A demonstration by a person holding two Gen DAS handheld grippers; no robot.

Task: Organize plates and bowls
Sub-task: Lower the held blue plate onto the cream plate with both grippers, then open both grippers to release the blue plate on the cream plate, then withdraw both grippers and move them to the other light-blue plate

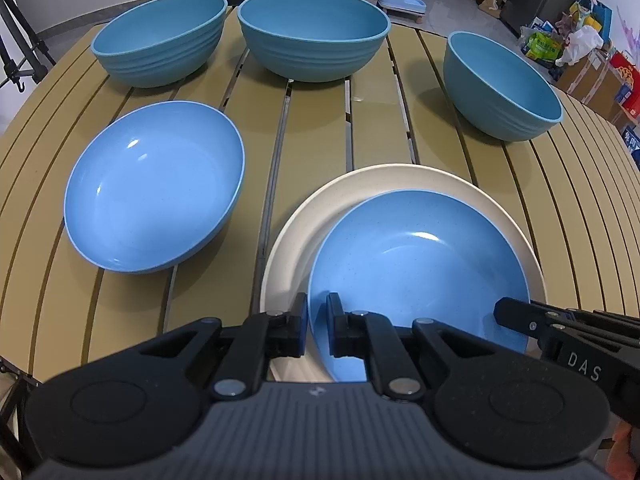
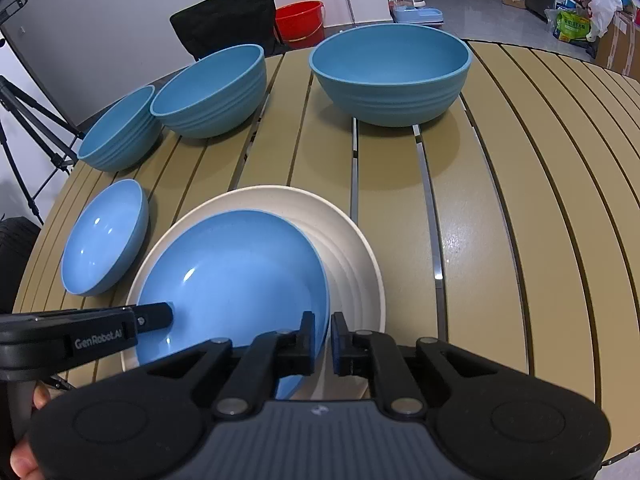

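Observation:
A light blue plate (image 1: 420, 264) lies on a cream plate (image 1: 292, 248), tilted toward me; both also show in the right wrist view, the blue plate (image 2: 236, 264) on the cream plate (image 2: 348, 256). My left gripper (image 1: 317, 324) is shut on the blue plate's left rim. My right gripper (image 2: 323, 340) is shut on its right rim. A second light blue plate (image 1: 156, 184) lies to the left. Three teal bowls stand at the back: left (image 1: 160, 40), middle (image 1: 314, 32), right (image 1: 500, 84).
The slatted tan table (image 1: 312, 136) curves away at its edges. Behind it are a black chair (image 2: 224, 12), a red bucket (image 2: 300, 20) and a tripod (image 2: 24, 120). Boxes and bags (image 1: 580, 48) lie on the floor at the far right.

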